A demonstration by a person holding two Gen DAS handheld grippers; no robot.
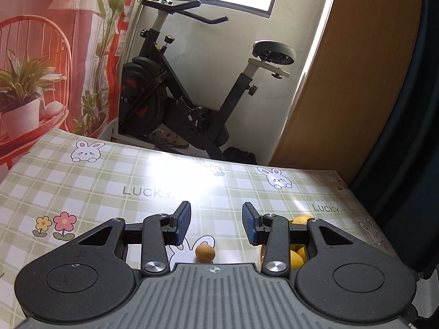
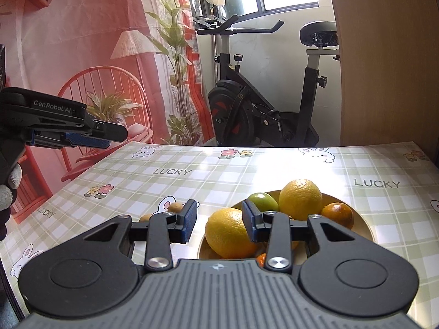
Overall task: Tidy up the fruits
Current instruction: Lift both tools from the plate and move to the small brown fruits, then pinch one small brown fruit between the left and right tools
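Sitting heaped in a tan bowl (image 2: 365, 229) on the table's (image 2: 192, 181) near right: two big yellow citrus (image 2: 300, 198), a green fruit (image 2: 262, 201), a small orange one (image 2: 337, 215). Two small brownish fruits (image 2: 175, 207) lie loose on the cloth just left of the bowl. Right gripper (image 2: 219, 219) hovers over the bowl rim, fingers apart, empty. Left gripper (image 1: 216, 224) fingers apart too, above one loose fruit (image 1: 205, 252). Far half of the table is bare; exercise bike (image 2: 263, 104) beyond the far edge.
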